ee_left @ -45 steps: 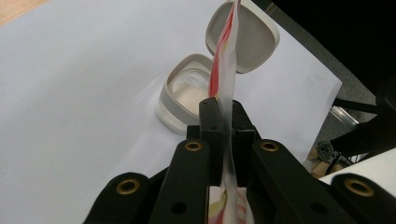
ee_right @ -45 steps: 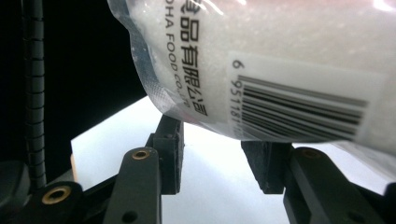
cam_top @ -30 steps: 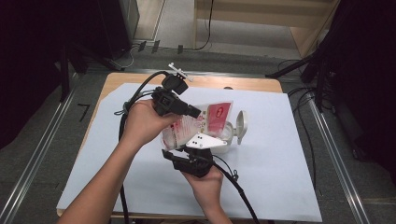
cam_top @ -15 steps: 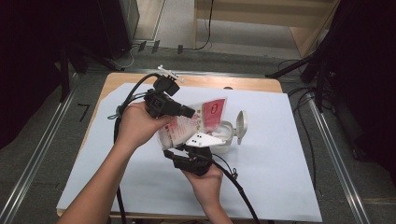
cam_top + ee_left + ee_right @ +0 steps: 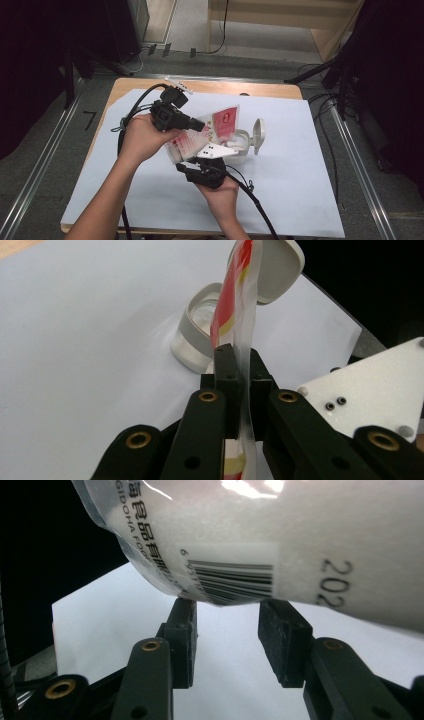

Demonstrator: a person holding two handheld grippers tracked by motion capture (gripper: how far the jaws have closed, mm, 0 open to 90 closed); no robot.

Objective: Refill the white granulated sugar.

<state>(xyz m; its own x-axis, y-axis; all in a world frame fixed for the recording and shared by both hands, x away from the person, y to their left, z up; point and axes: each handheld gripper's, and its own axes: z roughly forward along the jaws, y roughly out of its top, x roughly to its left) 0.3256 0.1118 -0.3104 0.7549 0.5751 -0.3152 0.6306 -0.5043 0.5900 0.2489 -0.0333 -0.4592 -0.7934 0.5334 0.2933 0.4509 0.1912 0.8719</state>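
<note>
A red-and-white plastic pouch (image 5: pixel 222 120) hangs in the air over the table. My left gripper (image 5: pixel 202 125) is shut on the pouch's thin edge (image 5: pixel 245 300), the pads (image 5: pixel 226 371) pinching the film. Beyond it on the table stands a small grey-white container (image 5: pixel 197 335) with its flip lid (image 5: pixel 277 270) open. My right gripper (image 5: pixel 197 162) sits just below the pouch with its jaws apart, having just closed a little. The pouch's barcoded underside (image 5: pixel 275 540) rests over the right gripper's (image 5: pixel 227 615) tips, not between the pads.
A white sheet (image 5: pixel 300 190) covers the wooden table (image 5: pixel 270 90), with free room to the right and front. Cables (image 5: pixel 135 110) trail from both grippers. Metal rails (image 5: pixel 360 165) run along both sides of the table.
The left hand has shifted slightly left with the pouch. The right gripper has stayed under it, and the container has not moved.
</note>
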